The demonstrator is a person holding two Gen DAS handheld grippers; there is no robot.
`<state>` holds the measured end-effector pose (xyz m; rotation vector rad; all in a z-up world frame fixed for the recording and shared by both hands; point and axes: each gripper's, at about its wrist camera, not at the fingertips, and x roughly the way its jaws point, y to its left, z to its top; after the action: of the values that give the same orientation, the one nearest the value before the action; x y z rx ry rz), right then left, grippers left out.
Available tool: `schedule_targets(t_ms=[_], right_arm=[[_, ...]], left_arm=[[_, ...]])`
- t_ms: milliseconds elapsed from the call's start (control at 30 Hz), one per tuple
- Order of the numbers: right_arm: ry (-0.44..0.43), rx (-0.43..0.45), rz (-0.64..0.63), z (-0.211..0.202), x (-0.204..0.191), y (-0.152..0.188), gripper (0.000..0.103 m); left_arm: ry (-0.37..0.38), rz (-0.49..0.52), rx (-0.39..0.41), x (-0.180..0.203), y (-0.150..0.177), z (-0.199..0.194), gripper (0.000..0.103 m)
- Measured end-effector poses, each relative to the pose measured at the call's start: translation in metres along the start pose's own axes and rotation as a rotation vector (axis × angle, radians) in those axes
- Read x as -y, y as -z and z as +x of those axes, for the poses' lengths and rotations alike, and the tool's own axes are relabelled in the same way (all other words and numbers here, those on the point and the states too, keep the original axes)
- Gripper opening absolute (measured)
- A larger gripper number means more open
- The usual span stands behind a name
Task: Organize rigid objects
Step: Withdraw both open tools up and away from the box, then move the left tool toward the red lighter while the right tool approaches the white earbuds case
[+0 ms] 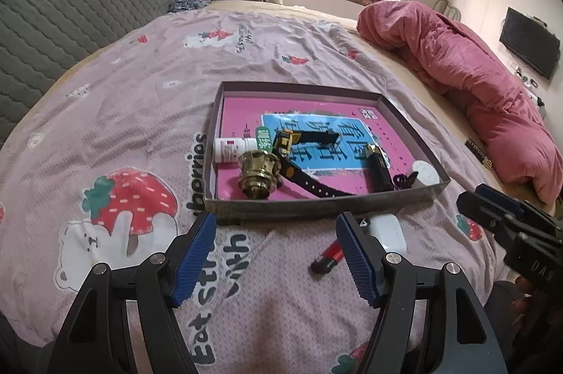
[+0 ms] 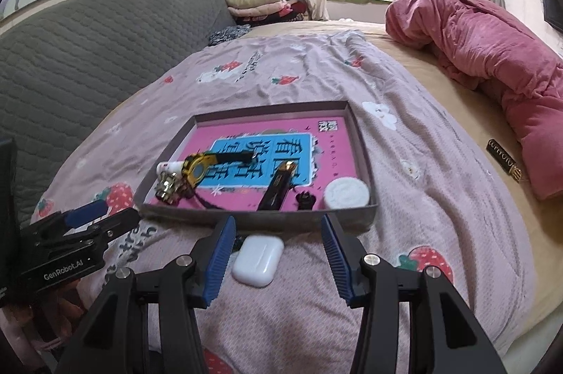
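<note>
A shallow grey box (image 1: 316, 208) (image 2: 197, 212) with a pink and blue lining lies on the bed. In it are a white pill bottle (image 1: 234, 150), a brass fitting (image 1: 257, 175), a yellow and black watch (image 1: 290, 143) (image 2: 198, 168), a black lighter (image 1: 378, 168) (image 2: 278, 187), a small black clip (image 2: 305, 200) and a white round lid (image 1: 425, 173) (image 2: 346, 192). In front of the box lie a white earbud case (image 1: 388, 231) (image 2: 258, 259) and a red and black lighter (image 1: 327, 258). My left gripper (image 1: 276, 259) is open and empty. My right gripper (image 2: 278, 259) is open, with the earbud case between its fingers.
The bed has a lilac strawberry-print sheet (image 1: 147, 113). A rolled pink quilt (image 1: 475, 71) lies at the right. A small black and gold item (image 2: 503, 159) lies beside the quilt. A grey padded headboard (image 1: 70, 22) stands at the left.
</note>
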<state>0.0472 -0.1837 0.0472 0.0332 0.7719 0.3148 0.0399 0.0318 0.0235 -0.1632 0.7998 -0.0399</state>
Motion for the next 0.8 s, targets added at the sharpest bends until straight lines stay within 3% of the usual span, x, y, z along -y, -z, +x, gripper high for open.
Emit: schedule_targets(t_ms=[467,733,800], right_arm=[[-0.044,-0.076,-0.054,0.012,-0.028,0.026,0.05],[-0.023,-0.119,-0.039,0.032,-0.025,0.04,0.05],[-0.009,-0.133,-0.034,0.041,-0.023,0.043,0.05]], left_arm=[[0.048,0.002,-0.079,0.001,0.014,0.008,0.072],[0.115,0.073,-0.105,0.017,0.021,0.02,0.072],[0.1,0.111,-0.109,0.022,0.023,0.027,0.072]])
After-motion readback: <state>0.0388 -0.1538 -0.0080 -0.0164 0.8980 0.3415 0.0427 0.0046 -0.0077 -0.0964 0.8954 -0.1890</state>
